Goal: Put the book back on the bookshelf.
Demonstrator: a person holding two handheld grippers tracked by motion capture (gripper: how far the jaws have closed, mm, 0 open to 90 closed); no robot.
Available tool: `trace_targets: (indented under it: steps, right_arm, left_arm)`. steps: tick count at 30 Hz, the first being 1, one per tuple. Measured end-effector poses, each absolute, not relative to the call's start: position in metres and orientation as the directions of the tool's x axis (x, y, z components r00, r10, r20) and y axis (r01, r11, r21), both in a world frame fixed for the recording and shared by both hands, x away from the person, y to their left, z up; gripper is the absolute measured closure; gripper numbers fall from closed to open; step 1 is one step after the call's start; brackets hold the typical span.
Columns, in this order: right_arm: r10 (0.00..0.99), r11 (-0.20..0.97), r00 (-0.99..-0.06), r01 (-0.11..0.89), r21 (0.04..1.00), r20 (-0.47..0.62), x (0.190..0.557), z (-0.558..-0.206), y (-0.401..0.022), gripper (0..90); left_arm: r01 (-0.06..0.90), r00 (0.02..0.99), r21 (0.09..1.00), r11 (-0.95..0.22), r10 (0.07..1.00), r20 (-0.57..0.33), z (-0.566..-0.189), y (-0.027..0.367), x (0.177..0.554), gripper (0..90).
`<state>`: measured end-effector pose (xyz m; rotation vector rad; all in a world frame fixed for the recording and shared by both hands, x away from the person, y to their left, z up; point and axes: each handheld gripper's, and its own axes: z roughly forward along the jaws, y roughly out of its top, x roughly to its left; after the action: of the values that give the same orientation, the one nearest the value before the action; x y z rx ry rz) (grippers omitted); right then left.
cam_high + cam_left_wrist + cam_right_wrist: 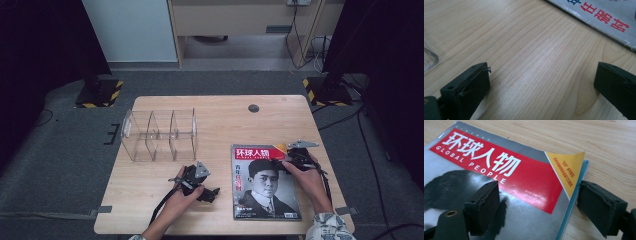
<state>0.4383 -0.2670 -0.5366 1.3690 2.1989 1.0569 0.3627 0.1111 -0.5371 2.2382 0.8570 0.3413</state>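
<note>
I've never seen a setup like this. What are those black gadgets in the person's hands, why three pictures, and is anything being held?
A person holds a hand-operated two-jaw tool in each hand. One picture looks down from above the light wooden table; the other two come from cameras riding on each tool. On the table lie a glossy magazine with a red title band and portrait cover and a clear plastic divided rack. The left gripper rests open over bare wood. The right gripper is open too, its jaws straddling the magazine's top right corner, one above the cover, one beside its edge. Nothing is held yet.

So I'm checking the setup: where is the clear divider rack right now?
In the high view, the clear divider rack stands on the table's far left part, beyond the left gripper.
</note>
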Motion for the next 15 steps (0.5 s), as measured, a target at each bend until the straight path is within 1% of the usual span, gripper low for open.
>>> trace_targets:
  steps: [3, 10, 15]
  right_arm:
    - [0.881, 0.233, -0.460, 0.621, 0.748, 0.108, 0.437, -0.534, -0.270, 24.5]
    - [0.867, 0.255, -0.490, 0.589, 0.767, 0.088, 0.426, -0.521, -0.266, 26.8]
    - [0.853, 0.249, -0.514, 0.551, 0.797, 0.089, 0.419, -0.512, -0.262, 31.3]
  left_arm:
    - [0.480, 0.747, 0.697, -0.533, 0.665, -0.007, -0.537, 0.111, 0.363, 0.0]
    - [0.476, 0.752, 0.697, -0.536, 0.659, -0.006, -0.537, 0.109, 0.364, 0.0]
    - [0.476, 0.752, 0.697, -0.536, 0.659, -0.008, -0.537, 0.109, 0.364, 0.0]
